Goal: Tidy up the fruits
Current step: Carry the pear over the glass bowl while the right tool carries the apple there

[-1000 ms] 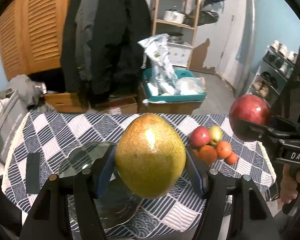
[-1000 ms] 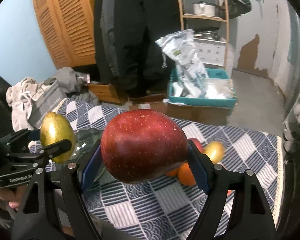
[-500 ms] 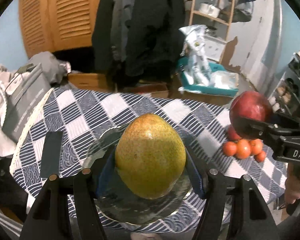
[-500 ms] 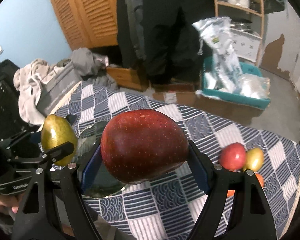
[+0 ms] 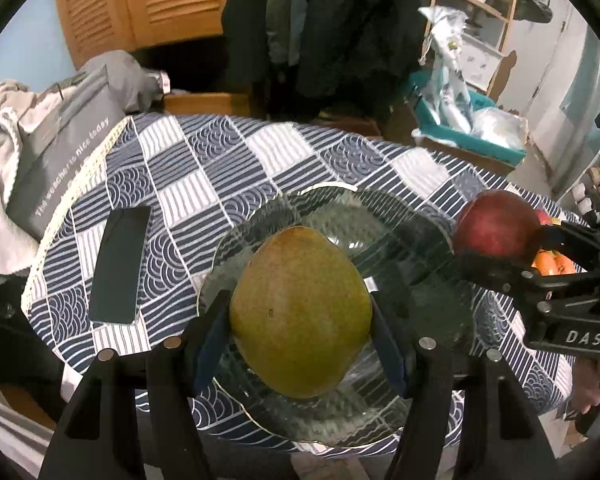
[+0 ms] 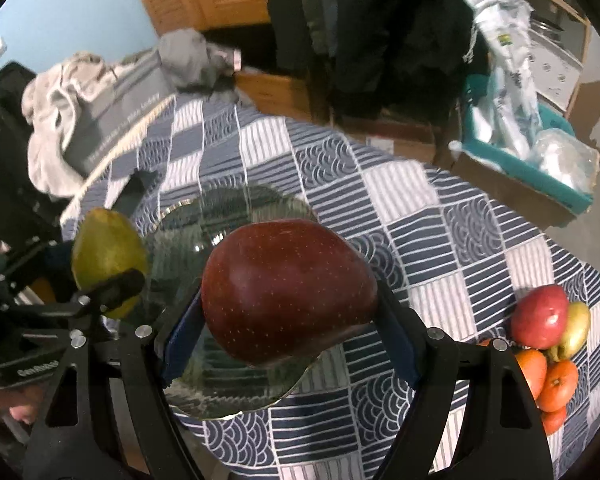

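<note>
**A:** What is carried, and by which gripper?

**B:** A yellow-green, egg-shaped pear (image 5: 300, 312) is clamped between the blue pads of the left gripper (image 5: 300, 320). A dark red, speckled apple (image 6: 288, 288) is clamped in the same way by the right gripper (image 6: 288, 300). Each fruit is held clear of the desk (image 5: 204, 168), which is covered with a blue-and-white patterned cloth.

**A:** Where is the target judged to lie from each?

**B:** A clear ribbed glass plate (image 5: 384, 216) is taken to be the destination. From the left wrist it is seen directly under and just beyond the pear, so a lowering straight along the fingers is called for. From the right wrist the plate is seen under the apple but reaching mostly to its left, towards the pear.

**A:** Which hand is nearer?

**B:** The left is judged to be better centred over the plate; the right is placed over its right rim. The pear's long axis is pointed away from the gripper, narrow end forward.

**A:** And the rest of the fruit?

**B:** A small pile of a red apple, a yellow fruit and oranges (image 6: 548, 344) is left well apart at the desk's right edge. A dark flat phone (image 5: 120, 264) is lying left of the plate.
</note>
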